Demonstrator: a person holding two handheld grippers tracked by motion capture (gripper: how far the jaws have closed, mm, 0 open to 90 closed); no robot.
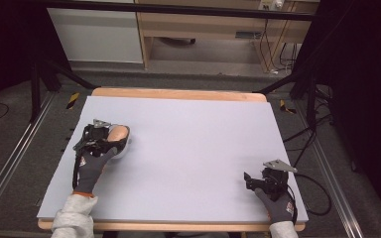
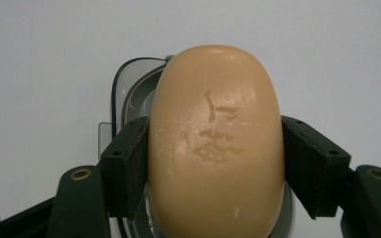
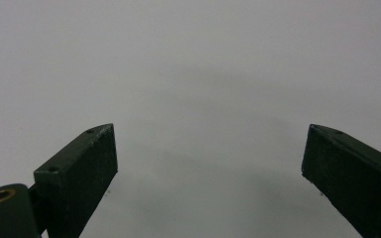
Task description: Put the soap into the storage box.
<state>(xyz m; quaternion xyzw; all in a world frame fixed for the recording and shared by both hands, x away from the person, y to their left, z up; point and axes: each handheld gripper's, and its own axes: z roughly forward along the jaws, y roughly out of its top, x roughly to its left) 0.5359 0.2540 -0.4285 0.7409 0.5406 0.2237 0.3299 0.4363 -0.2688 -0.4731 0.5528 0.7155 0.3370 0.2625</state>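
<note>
We note the left gripper (image 2: 216, 163) clamped on a tan soap bar (image 2: 216, 144) — pads against both long sides — directly above a clear soap dish (image 2: 129, 94) at the table's (image 1: 193, 144) left (stamped face up). Right gripper (image 3: 208, 163) — jaws spread, nothing between.

Tan soap bar (image 2: 216, 144), black fingers (image 2: 126, 168), pale grey table (image 1: 193, 144).

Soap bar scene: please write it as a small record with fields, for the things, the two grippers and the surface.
held thing: tan soap bar, stamped mark on top
beneath it: clear soap dish
left gripper: shut on the soap bar, a pad on each side
right gripper: open, nothing between its jaws
surface: pale grey table
</note>
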